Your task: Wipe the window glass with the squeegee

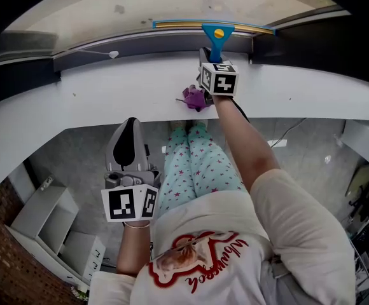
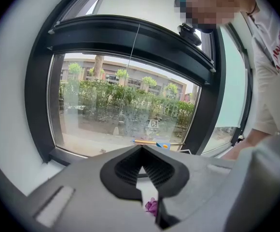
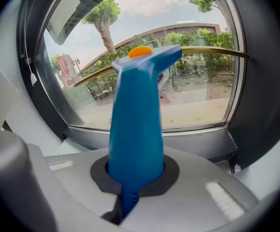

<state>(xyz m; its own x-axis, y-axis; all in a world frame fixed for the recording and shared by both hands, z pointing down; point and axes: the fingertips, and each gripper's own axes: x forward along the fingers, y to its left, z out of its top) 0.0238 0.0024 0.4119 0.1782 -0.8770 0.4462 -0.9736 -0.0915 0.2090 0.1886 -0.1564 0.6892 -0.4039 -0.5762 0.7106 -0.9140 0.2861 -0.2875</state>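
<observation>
The squeegee has a blue handle [image 1: 217,37] with an orange dot and a yellow-edged blade [image 1: 172,24] lying flat against the lower part of the window glass [image 1: 172,5]. My right gripper [image 1: 208,57] is shut on the handle [image 3: 135,115], with the blade [image 3: 203,50] across the pane ahead of it. My left gripper [image 1: 128,143] hangs back below the sill, shut with nothing in it [image 2: 141,170]. From the left gripper view, the squeegee [image 2: 160,144] is small and low on the glass [image 2: 120,105].
A white sill [image 1: 95,91] runs under the dark window frame [image 1: 127,43]. On it lies a small purple thing [image 1: 195,97], just left of my right arm. A blind cord pull [image 1: 112,54] hangs at the frame. A white shelf unit [image 1: 51,224] stands on the floor at lower left.
</observation>
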